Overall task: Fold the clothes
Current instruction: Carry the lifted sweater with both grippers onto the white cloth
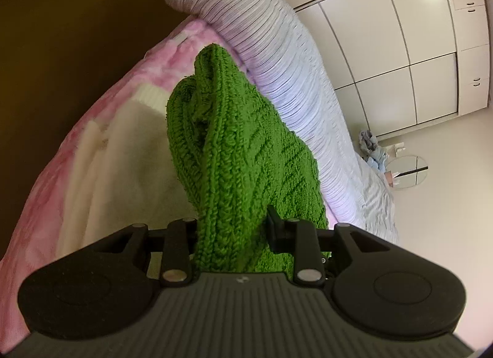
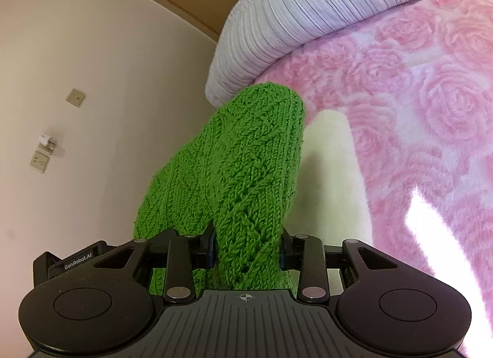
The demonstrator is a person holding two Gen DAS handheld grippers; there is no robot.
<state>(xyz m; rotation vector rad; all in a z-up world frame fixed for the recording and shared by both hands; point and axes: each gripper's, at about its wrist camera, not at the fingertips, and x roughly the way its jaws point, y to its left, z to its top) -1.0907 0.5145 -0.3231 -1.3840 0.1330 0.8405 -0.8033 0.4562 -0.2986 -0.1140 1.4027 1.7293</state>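
A green cable-knit garment hangs bunched from my left gripper, which is shut on its fabric and holds it above the bed. The same green knit is clamped in my right gripper, also shut on it. The fabric drapes over both sets of fingers and hides the fingertips. Under it lies a cream-white garment, which also shows in the right wrist view, spread on a pink rose-patterned blanket.
A grey-lilac ribbed quilt is rolled along the bed beside the blanket; it also shows in the right wrist view. White wardrobe doors, a round mirror and a small clothes heap stand beyond. Wall sockets are left.
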